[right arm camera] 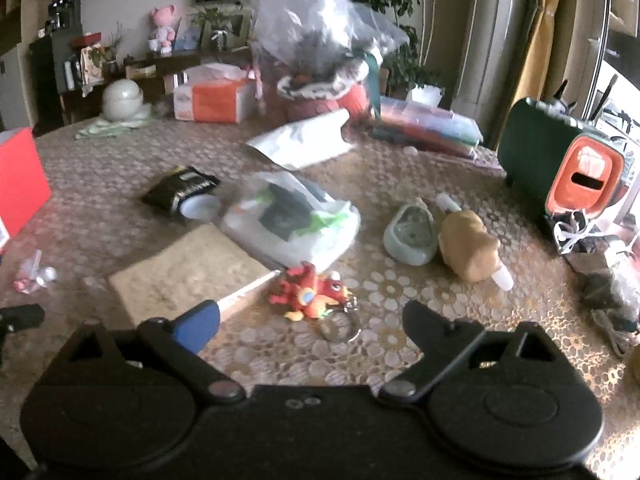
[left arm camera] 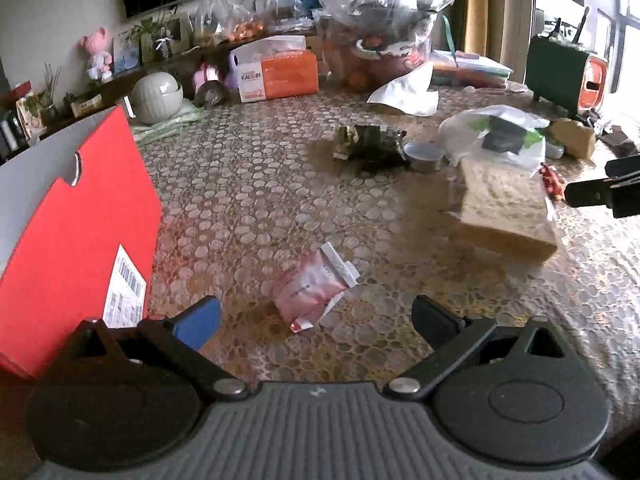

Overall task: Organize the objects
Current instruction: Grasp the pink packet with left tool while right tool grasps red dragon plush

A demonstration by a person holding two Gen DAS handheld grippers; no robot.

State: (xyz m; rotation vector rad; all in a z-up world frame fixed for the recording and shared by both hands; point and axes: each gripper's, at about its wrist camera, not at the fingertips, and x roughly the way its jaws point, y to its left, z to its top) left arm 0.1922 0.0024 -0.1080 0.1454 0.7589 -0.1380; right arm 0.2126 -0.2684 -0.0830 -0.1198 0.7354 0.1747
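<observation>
Clutter everywhere on this lace-patterned tablecloth (left arm camera: 248, 184), and both grippers are hovering low over it. Left gripper (left arm camera: 316, 320) has its fingers spread wide, nothing between them, and just beyond the gap lies a small pink-and-white packet (left arm camera: 310, 292), flat on the cloth, crumpled at one end. Red box (left arm camera: 76, 224) stands right beside that gripper on its left side, a white barcode label stuck low on its face.

Over to the right gripper (right arm camera: 310, 326): fingers set wide apart too, nothing gripped. A red dragon keychain (right arm camera: 310, 294) sits on the cloth just ahead of the gap, its metal ring (right arm camera: 340, 328) lying between the fingertips without touching either. Just left of the dragon is a tan book (right arm camera: 188, 272), one corner close to the blue-padded finger (right arm camera: 198, 330). Behind the dragon, a white plastic bag (right arm camera: 292, 220) with something dark inside. Off to the right, a pale green dish (right arm camera: 410, 232) beside a tan plush toy (right arm camera: 468, 244). Farther back, a dark snack packet (right arm camera: 180, 190) and an orange tissue box (right arm camera: 214, 100). A green appliance (right arm camera: 560, 168) stands at the far right edge.
</observation>
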